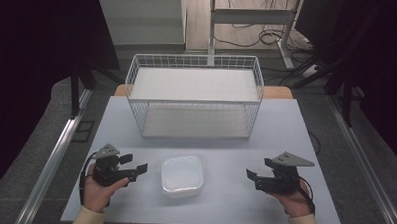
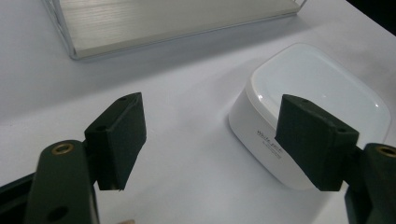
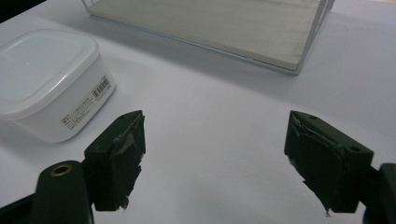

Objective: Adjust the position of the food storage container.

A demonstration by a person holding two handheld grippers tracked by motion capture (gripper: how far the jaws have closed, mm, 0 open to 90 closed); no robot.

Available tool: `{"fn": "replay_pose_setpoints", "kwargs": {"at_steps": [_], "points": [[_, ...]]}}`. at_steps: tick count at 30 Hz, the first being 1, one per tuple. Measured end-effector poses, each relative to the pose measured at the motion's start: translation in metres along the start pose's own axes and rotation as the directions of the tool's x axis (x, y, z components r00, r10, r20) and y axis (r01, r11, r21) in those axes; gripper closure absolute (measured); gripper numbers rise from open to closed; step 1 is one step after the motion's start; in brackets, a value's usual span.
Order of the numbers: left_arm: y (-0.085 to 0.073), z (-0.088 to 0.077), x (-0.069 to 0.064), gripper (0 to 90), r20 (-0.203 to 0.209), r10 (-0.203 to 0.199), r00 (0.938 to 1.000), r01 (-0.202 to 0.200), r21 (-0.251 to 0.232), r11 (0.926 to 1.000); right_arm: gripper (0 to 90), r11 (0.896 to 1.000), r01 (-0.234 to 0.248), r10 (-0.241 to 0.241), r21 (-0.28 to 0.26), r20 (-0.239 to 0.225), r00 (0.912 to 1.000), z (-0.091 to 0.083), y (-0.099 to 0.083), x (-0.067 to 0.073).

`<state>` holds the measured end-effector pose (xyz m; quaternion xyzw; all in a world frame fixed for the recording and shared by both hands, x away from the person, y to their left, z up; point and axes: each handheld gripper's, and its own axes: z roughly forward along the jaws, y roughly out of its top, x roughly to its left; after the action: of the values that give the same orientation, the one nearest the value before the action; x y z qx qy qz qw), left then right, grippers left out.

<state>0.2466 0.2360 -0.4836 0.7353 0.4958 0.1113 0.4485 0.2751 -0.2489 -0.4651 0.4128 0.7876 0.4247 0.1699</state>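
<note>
A white lidded plastic container (image 1: 182, 176) sits on the white table between my two grippers. My left gripper (image 1: 137, 172) is open just left of it, held in a hand. In the left gripper view (image 2: 212, 144) the container (image 2: 317, 88) lies ahead and to the right, partly behind the right jaw. My right gripper (image 1: 251, 177) is open some way to the container's right. In the right gripper view (image 3: 215, 161) the jaws stand wide with bare table between them, and the container (image 3: 46, 79) is at the upper left, a barcode label on its side.
A white wire shelf rack (image 1: 194, 94) with two boards stands at the back middle of the table (image 1: 286, 130). Its lower board shows in the left gripper view (image 2: 163, 18) and the right gripper view (image 3: 224, 23). Metal rails run along both table sides.
</note>
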Motion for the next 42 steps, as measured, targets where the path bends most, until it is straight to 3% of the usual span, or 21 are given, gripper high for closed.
{"fn": "replay_pose_setpoints", "kwargs": {"at_steps": [12,16,24,33,38,42], "points": [[0.025,0.008,-0.006,28.6,0.021,0.026,0.9995,-0.026,-0.003,0.9997,20.6,1.000,-0.016,0.016,-0.001,0.007,0.9998,-0.004,0.002,0.003],[0.032,0.013,-0.007,29.5,-0.001,0.050,0.9987,-0.050,0.005,0.9987,20.8,1.000,-0.020,0.020,-0.002,0.013,0.9997,-0.005,0.002,0.002],[0.033,0.021,-0.001,35.2,-0.015,0.052,0.9985,-0.052,0.026,0.9983,21.0,1.000,-0.015,0.015,0.005,0.017,0.9997,-0.004,0.002,0.003],[0.031,0.037,-0.006,47.6,-0.010,0.125,0.9921,-0.124,0.074,0.9896,21.2,1.000,-0.009,0.008,0.028,0.021,0.9997,0.000,0.000,0.002],[0.034,0.044,-0.003,60.5,0.000,0.131,0.9914,-0.130,0.084,0.9879,21.3,0.999,-0.008,0.007,0.031,0.021,0.9997,0.001,0.000,0.004],[0.038,0.054,-0.002,76.8,0.022,0.162,0.9865,-0.164,0.115,0.9798,21.3,0.999,-0.006,0.005,0.041,0.019,0.9998,0.003,-0.001,0.004]]}}
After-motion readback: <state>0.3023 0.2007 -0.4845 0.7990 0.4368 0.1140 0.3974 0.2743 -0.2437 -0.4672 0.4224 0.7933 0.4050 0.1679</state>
